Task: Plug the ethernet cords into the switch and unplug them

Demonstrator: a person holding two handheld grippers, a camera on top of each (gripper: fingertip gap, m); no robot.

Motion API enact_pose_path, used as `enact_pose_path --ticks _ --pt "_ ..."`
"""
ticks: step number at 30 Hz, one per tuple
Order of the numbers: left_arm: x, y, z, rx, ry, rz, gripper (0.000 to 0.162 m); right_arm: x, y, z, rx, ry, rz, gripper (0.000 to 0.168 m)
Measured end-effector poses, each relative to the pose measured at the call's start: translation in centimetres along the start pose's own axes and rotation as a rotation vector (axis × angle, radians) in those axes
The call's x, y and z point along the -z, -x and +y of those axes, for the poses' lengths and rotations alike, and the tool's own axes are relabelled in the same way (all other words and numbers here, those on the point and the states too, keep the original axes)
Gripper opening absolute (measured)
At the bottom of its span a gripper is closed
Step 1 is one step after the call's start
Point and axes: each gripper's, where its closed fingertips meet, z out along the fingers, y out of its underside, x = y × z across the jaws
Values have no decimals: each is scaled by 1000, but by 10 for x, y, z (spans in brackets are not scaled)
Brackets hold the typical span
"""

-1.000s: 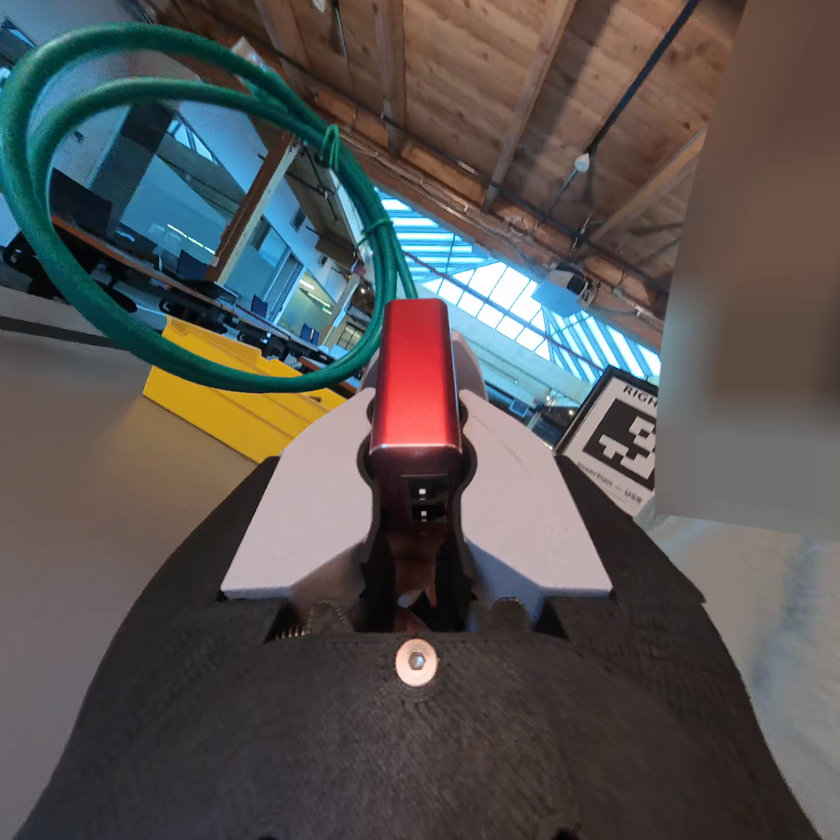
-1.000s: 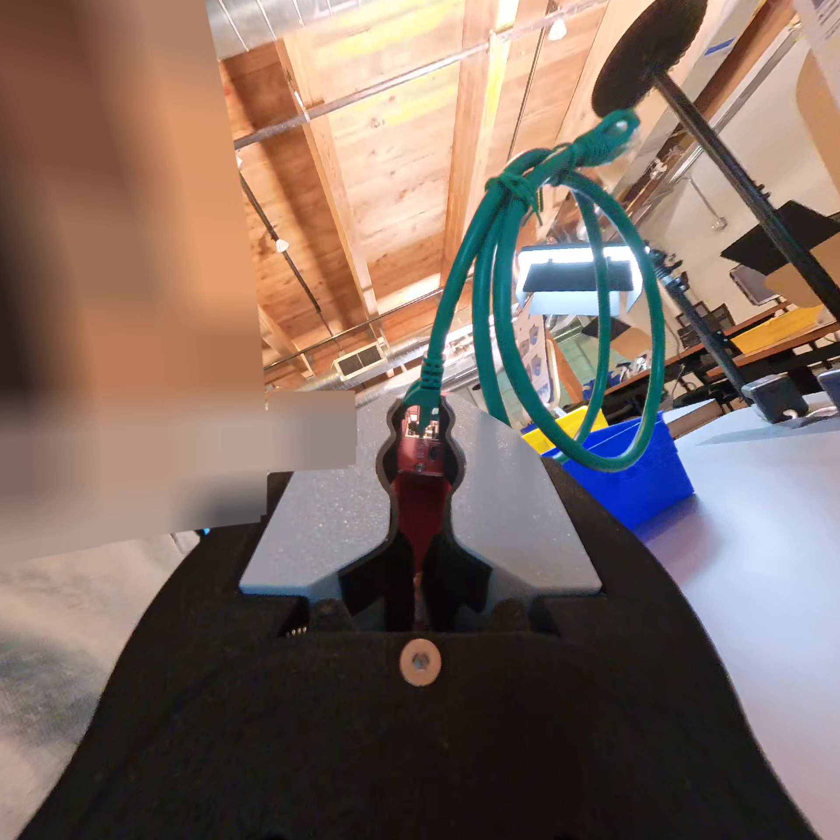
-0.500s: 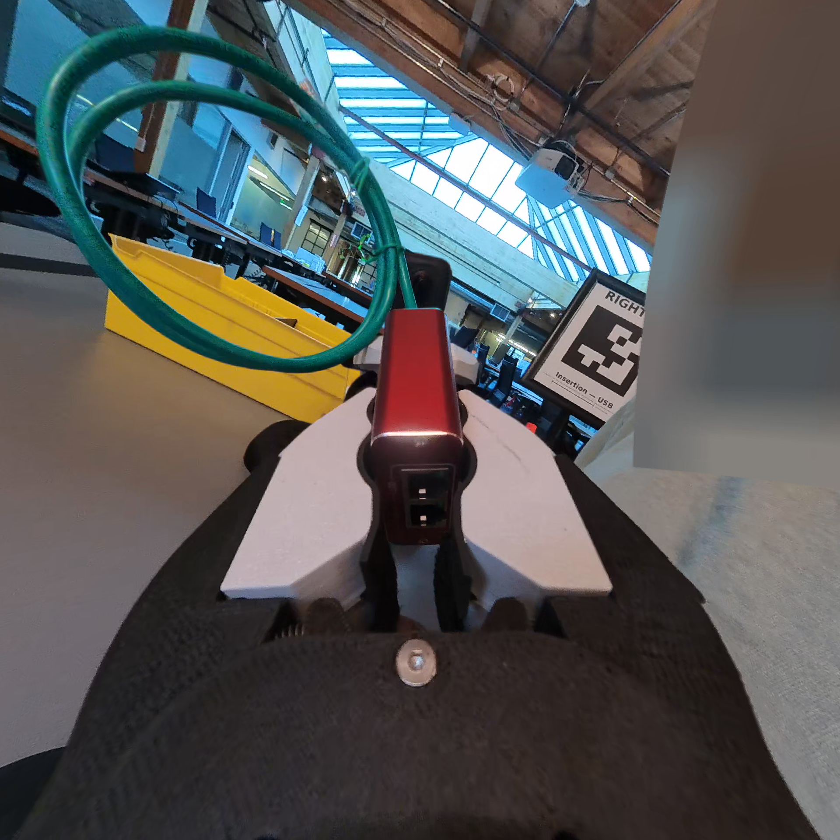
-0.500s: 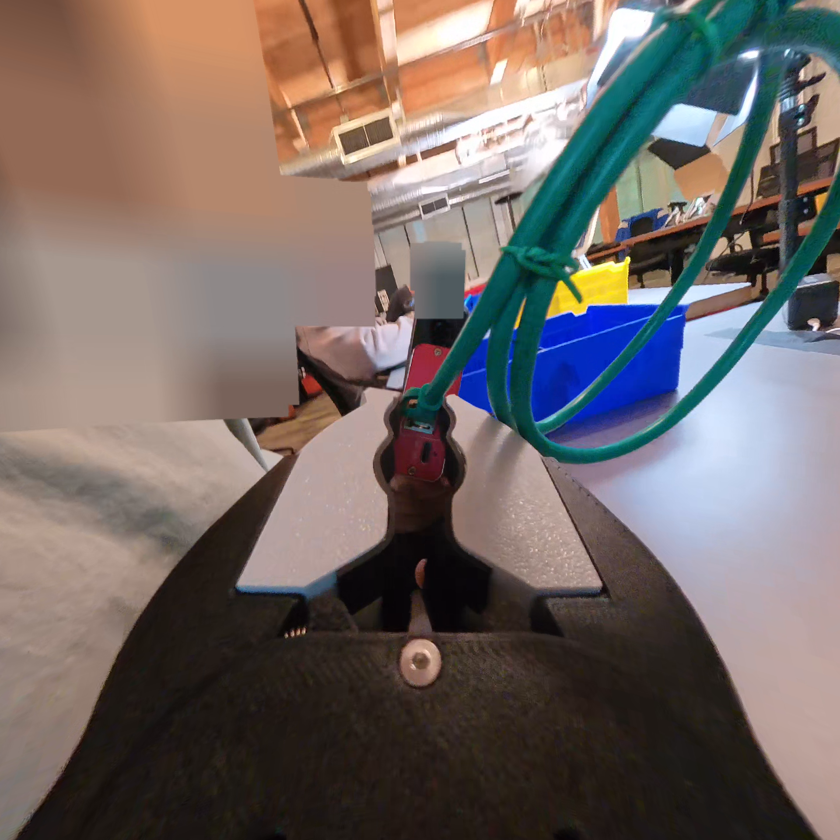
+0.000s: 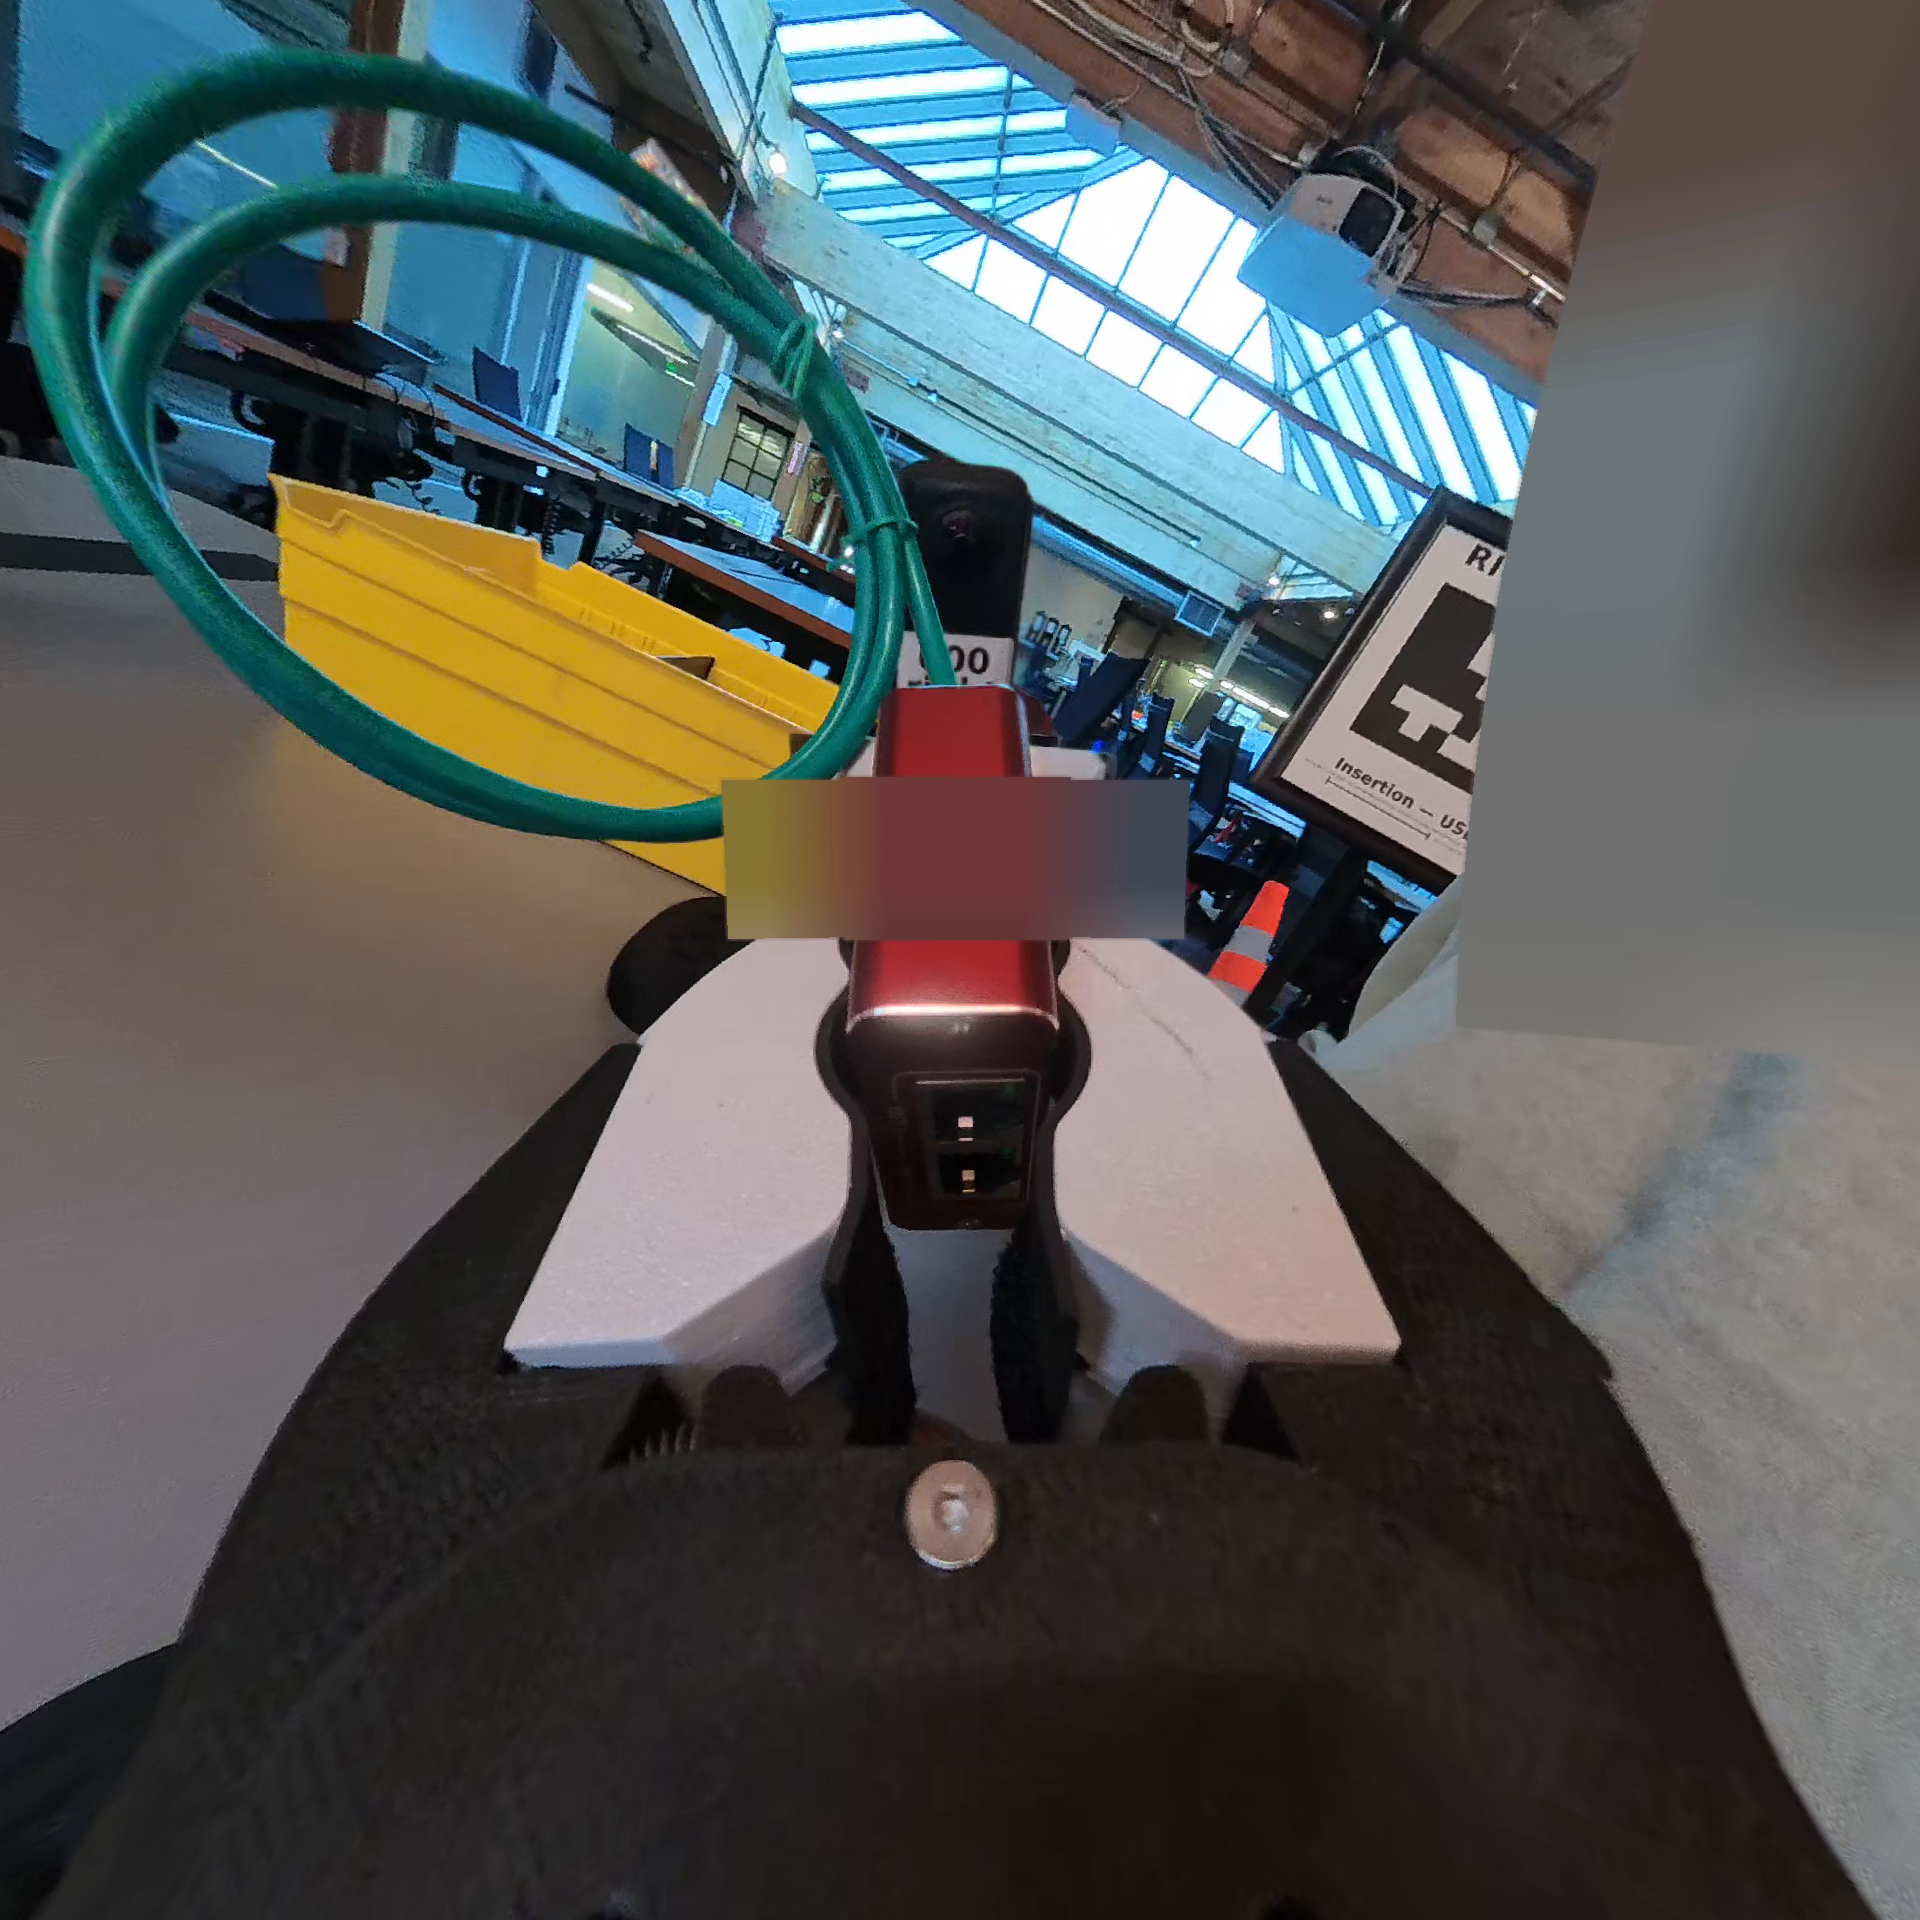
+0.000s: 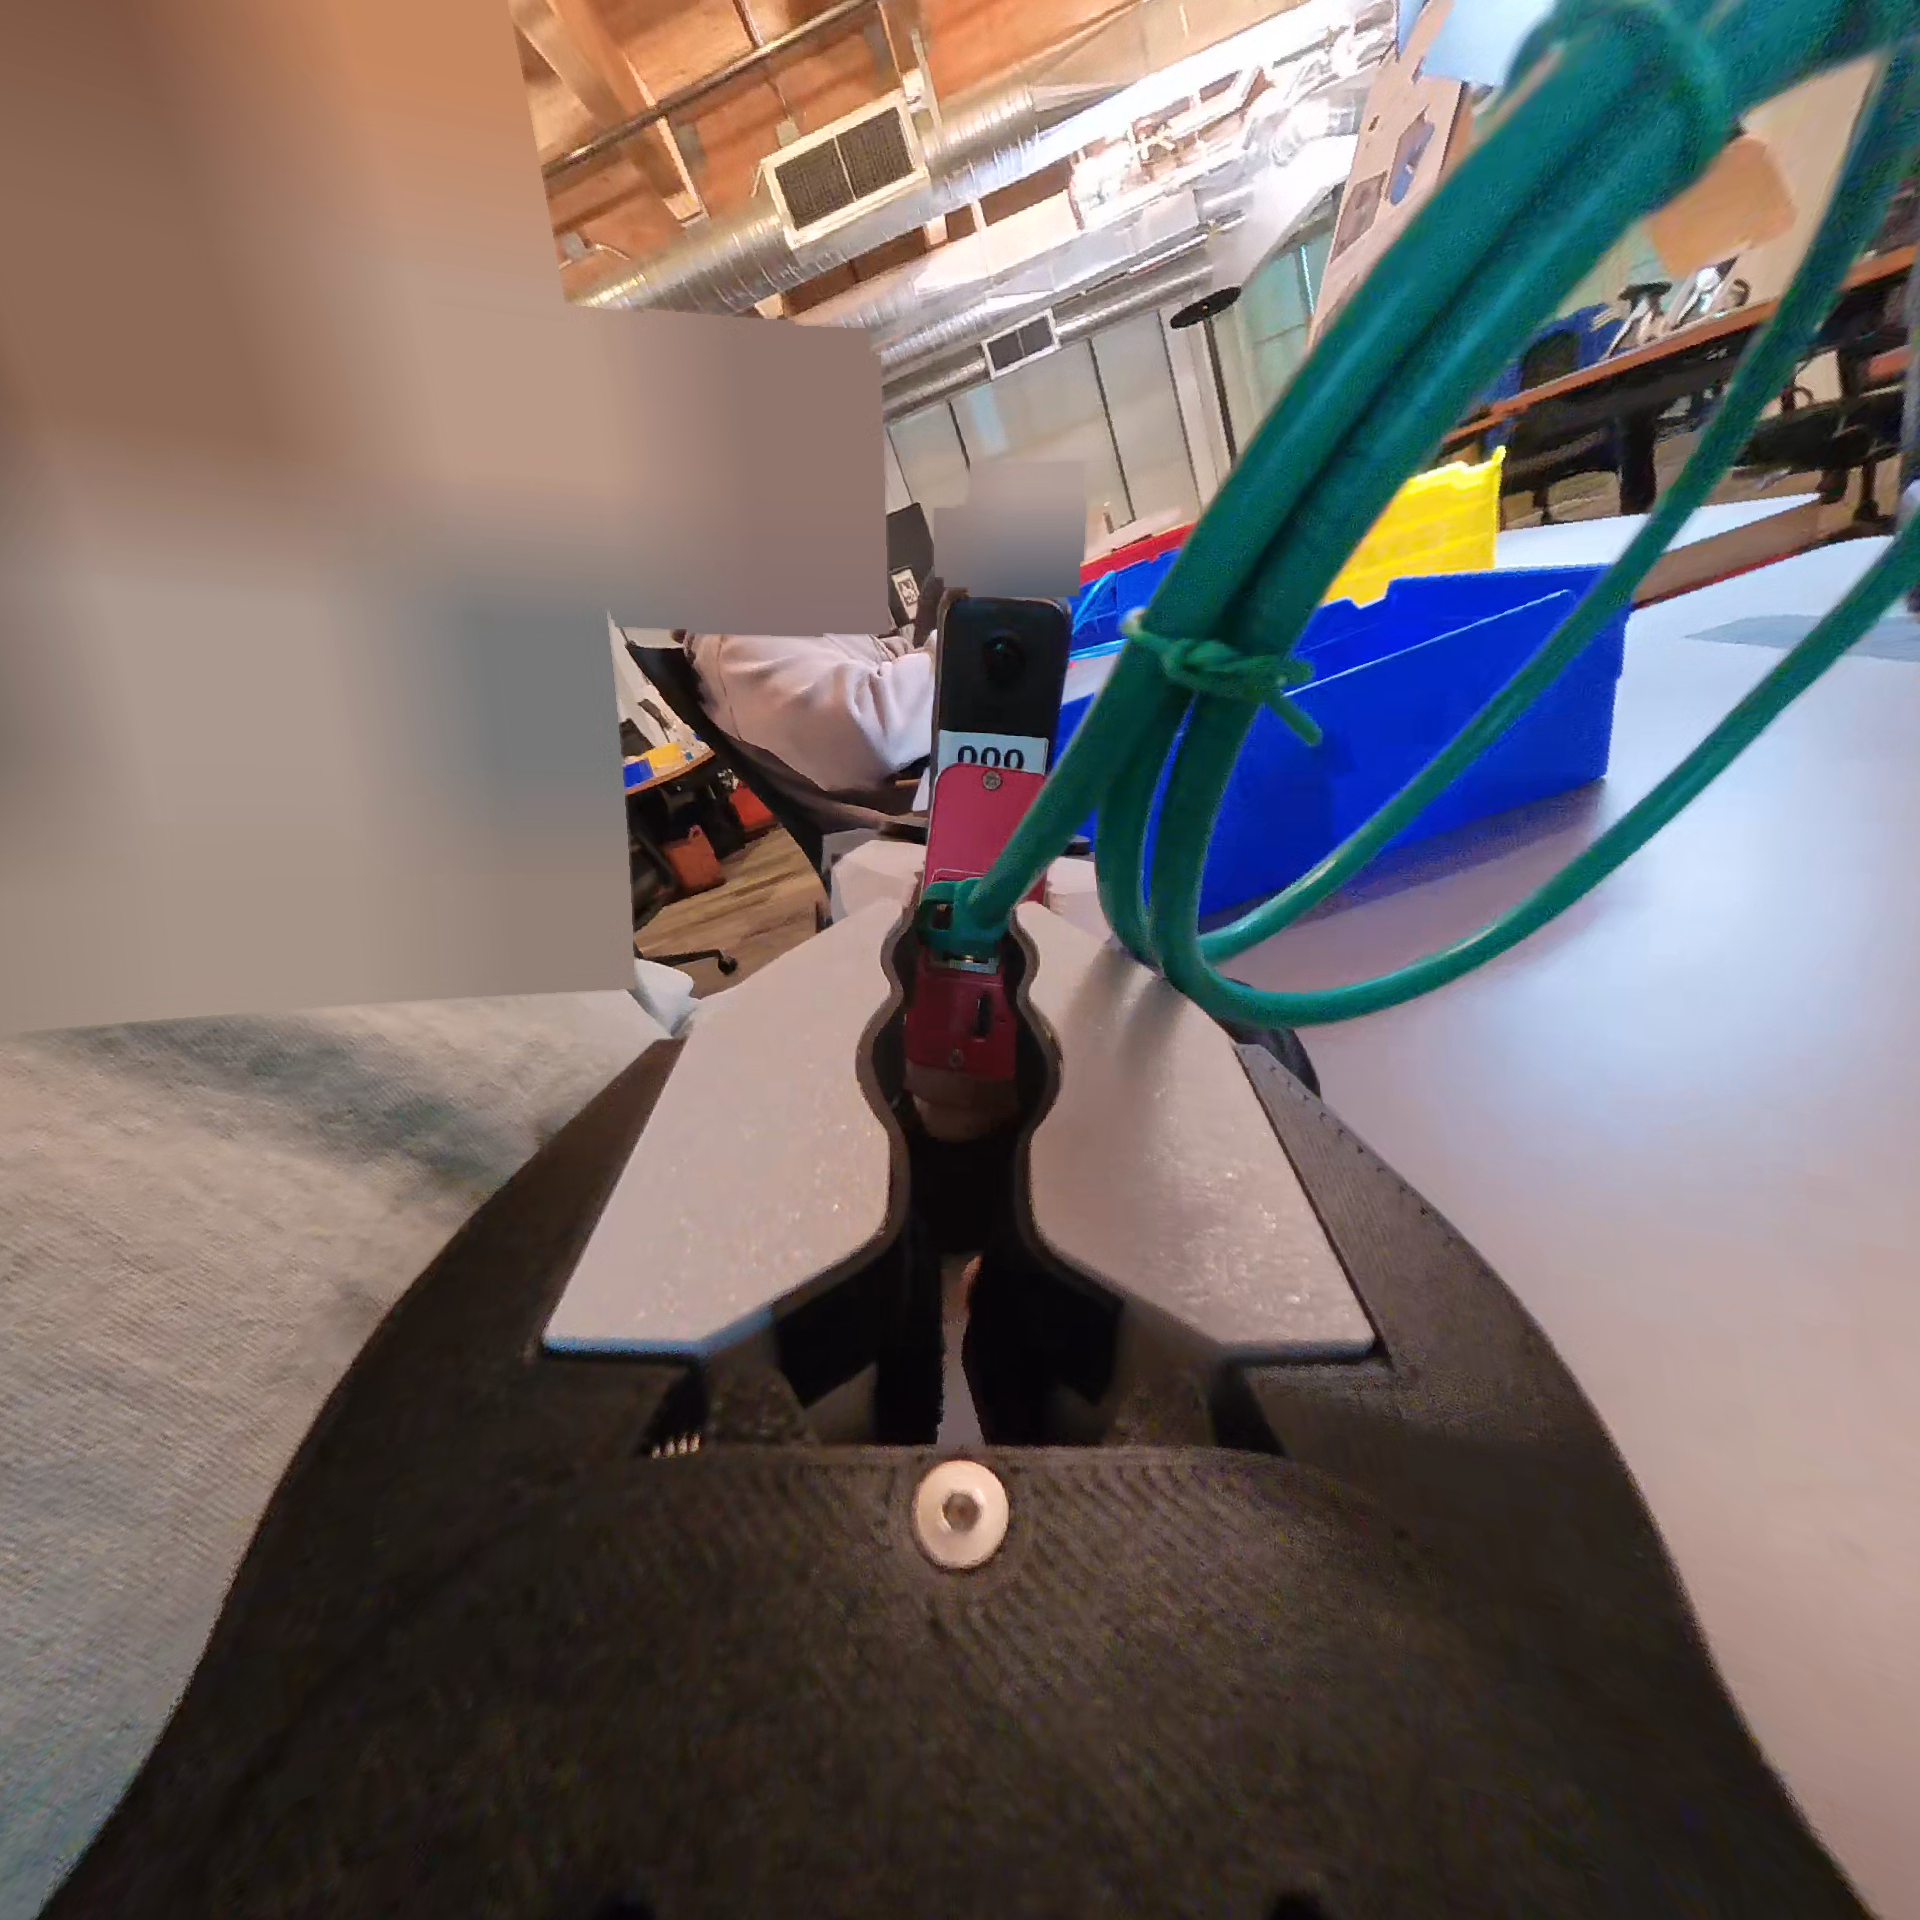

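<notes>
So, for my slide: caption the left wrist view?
Left claw shut on red switch, green cord plugged in.

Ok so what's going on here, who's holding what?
A person works two handheld grippers over a grey table. The left gripper is clamped on a red switch, whose two near ports are empty. A coiled green ethernet cable is plugged into the far end. The right gripper faces it, closed on that end right at the plug, seemingly about to pull or seat it.
</notes>
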Motion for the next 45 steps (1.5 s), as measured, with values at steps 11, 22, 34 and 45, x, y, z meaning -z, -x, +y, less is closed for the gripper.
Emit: enact_pose_path --ticks 11,22,34,45 --pt "2 13 1 -154 -6 -151 28 1 -14 2 301 34 217 16" --pt "2 -3 -12 -59 -116 24 28 -9 1 -14 390 -98 232 14" --pt "23 -7 -28 107 -256 156 28 104 -4 -87 497 -321 500 13" --pt "14 -5 -19 64 -188 117 28 341 -20 -73 513 424 1798 13"
